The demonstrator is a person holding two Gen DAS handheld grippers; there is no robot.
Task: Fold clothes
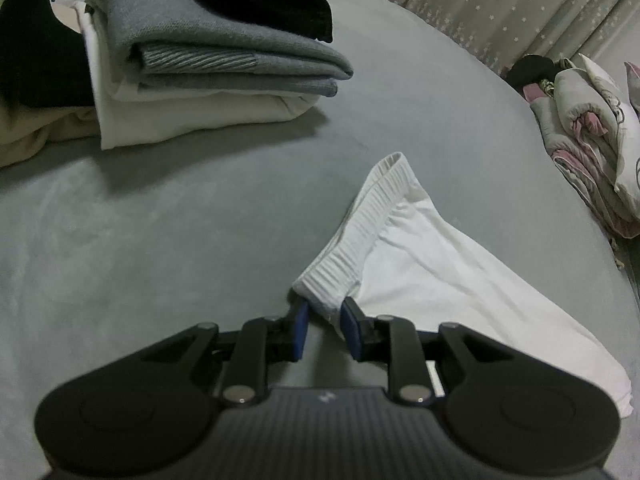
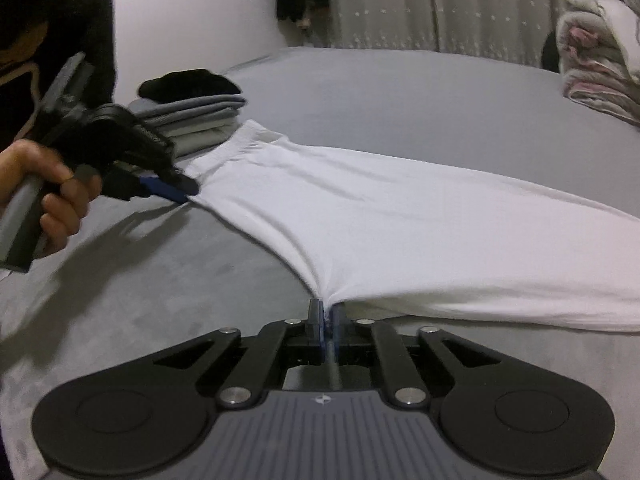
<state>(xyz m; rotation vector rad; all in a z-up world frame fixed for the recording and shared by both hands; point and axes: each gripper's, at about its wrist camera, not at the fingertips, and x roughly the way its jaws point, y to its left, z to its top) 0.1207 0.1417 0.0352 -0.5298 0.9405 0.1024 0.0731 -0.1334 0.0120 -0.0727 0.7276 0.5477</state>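
A white garment (image 2: 380,216) with a ribbed elastic waistband (image 1: 360,236) lies stretched across the grey bed (image 2: 160,300). In the left wrist view my left gripper (image 1: 325,312) is shut on the near corner of the waistband, the white band pinched between its blue pads. In the right wrist view my right gripper (image 2: 327,312) is shut on a bunched edge of the garment, the fabric puckering into its blue pads. The left gripper (image 2: 176,192) also shows there at the left, held by a hand (image 2: 52,196), its tip on the garment's waistband end.
A stack of folded clothes (image 1: 208,68), white below, grey above and a black piece on top, sits at the far left of the bed. A bundled quilt (image 1: 592,136) lies at the right edge. A star-patterned curtain (image 2: 400,4) hangs behind. The person's dark sleeve (image 2: 60,20) is at upper left.
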